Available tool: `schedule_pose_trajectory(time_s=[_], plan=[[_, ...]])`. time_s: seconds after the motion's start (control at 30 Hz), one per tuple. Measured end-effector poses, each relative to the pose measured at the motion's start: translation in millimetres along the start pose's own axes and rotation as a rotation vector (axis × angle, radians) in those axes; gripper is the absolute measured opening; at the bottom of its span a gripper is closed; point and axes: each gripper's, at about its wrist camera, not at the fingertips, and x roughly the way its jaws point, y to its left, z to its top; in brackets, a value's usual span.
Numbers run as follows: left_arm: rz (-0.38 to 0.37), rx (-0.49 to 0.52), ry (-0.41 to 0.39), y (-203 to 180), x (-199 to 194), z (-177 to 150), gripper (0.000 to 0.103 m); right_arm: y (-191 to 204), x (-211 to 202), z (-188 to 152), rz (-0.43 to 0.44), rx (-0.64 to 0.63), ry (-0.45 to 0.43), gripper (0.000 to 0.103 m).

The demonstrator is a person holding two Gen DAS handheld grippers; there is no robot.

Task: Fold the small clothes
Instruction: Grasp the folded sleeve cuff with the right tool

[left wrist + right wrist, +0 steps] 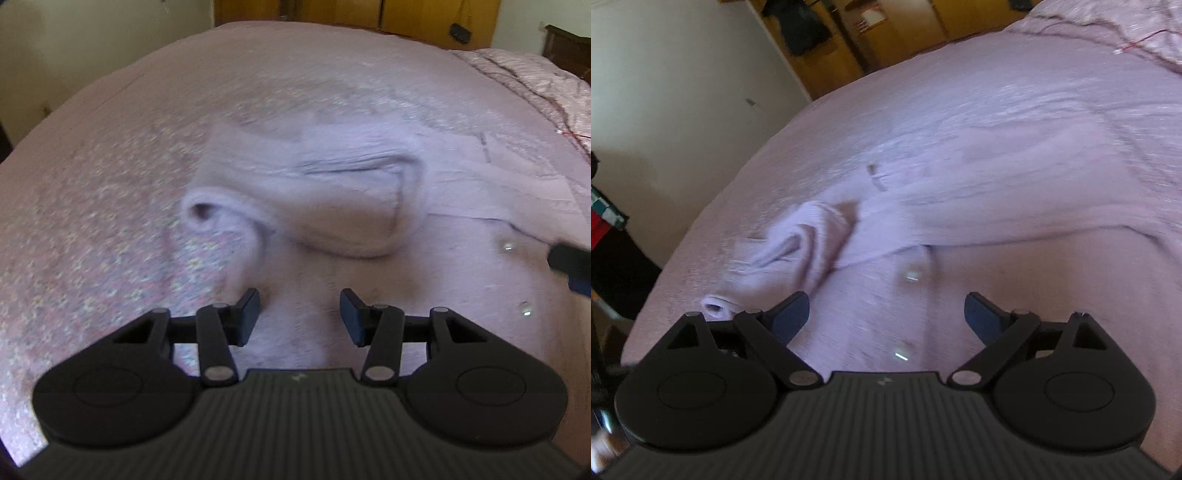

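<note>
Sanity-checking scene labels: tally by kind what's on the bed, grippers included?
Pale lilac knit garment: 1
Shiny buttons on it: 2
Grippers, left gripper and right gripper, both open and empty: 2
Pink bedspread: 1
Total: 6

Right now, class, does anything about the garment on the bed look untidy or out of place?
Yes. The pale lilac cardigan on the bed cover is not flat: one sleeve lies bunched and curled, its cuff gaping open. Both grippers are open, holding nothing.

Left gripper and right gripper (both tilted down): jaws apart.
</note>
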Motion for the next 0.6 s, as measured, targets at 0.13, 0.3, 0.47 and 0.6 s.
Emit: schedule_pose_trajectory(time_s=[0.13,0.3,0.47,0.6], plan=[[-0.036,-0.030,0.003,10.7,3.6,-4.6,0.050,24.9,35.9,17.8,0.037,-0.021,0.041,0.095],[-0.041,-0.004,0.000,9.8,3.6,-5.8,0.052,50.4,80.8,36.2,0.054,-0.047,0.090,0.094],[-0.052,-0.022,-0.001,11.0,4.2,-6.9,0.053,67.0,108.8,42.5,0.045,-0.081,0.122,0.089],[-0.059,-0.025,-0.002,12.0,2.9,-8.2,0.054,74.9,123.7,44.5,0.018,-0.109,0.151,0.076]])
